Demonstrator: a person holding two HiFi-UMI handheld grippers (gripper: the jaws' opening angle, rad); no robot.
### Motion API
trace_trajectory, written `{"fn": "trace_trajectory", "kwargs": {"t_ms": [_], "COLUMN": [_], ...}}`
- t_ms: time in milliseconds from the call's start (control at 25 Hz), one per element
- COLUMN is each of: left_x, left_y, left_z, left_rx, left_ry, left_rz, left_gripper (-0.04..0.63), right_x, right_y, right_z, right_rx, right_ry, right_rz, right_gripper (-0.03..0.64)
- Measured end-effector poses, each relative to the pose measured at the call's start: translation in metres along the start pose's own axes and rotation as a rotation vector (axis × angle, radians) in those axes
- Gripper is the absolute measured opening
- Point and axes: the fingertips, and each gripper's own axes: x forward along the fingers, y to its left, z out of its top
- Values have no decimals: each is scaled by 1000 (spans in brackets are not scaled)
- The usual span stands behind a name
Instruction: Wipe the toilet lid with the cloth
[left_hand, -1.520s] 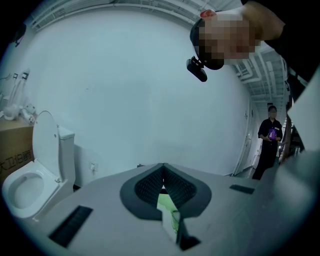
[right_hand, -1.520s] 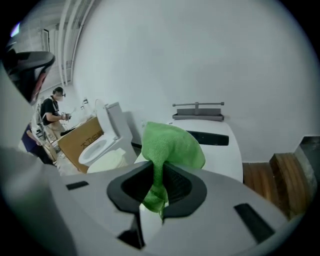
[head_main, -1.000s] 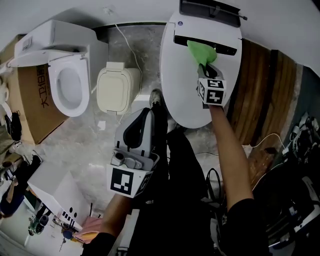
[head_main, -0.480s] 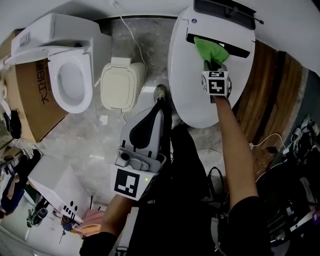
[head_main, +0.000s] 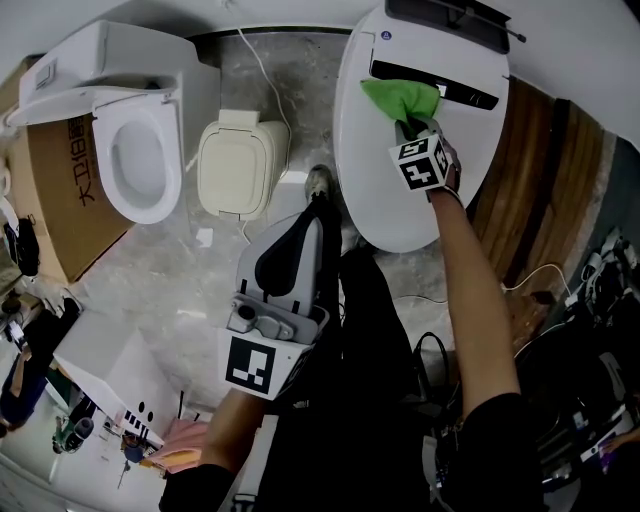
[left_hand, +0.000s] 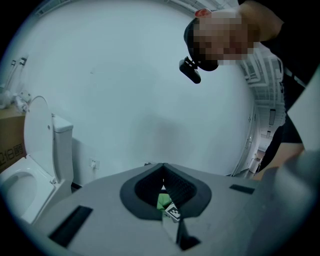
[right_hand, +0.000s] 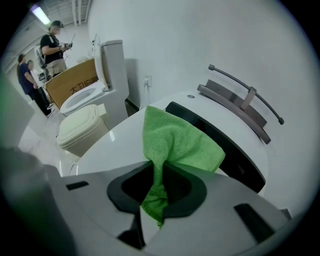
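1. Head view: the right gripper (head_main: 408, 126) is reaching out over the white toilet lid (head_main: 375, 195), its jaws pinching a green cloth (head_main: 402, 97). The cloth is lying bunched on the far end of the lid, touching the black slot (head_main: 470, 96) there. The left gripper (head_main: 306, 228) is hanging low and near the person's body, off the lid's near-left edge. A second toilet (head_main: 135, 160) with its seat showing is standing to the left, with a cream-coloured fixture (head_main: 235, 170) between the two and a cardboard box (head_main: 55, 205) beyond.

2. Left gripper view: the jaws are sitting closed together with nothing gripped. A sliver of the green cloth and a marker cube are showing through the small window between the pads. A bare wall is filling most of the view.

3. Right gripper view: the jaws are clamping a twisted fold of the cloth, and the rest is fanning out onto the lid ahead. A grey bar (right_hand: 242, 97) is standing behind the slot. Two people (right_hand: 42, 57) are standing far off on the left.
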Motion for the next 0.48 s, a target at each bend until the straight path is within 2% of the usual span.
{"fn": "trace_trajectory", "kwargs": {"t_ms": [200,480], "left_x": [-8,-23], "left_y": [-8,-24], "left_z": [-6,-11], "left_rx": [5,5], "left_ry": [-1,-17], "left_rz": [0,5], "left_gripper": [3,3], "right_x": [-1,-9], "right_y": [20,52], "right_z": [-6,-31], "right_rx": [-143,-262], "right_ry": [16,41], "right_rz": [33,63], "right_gripper": [66,66]}}
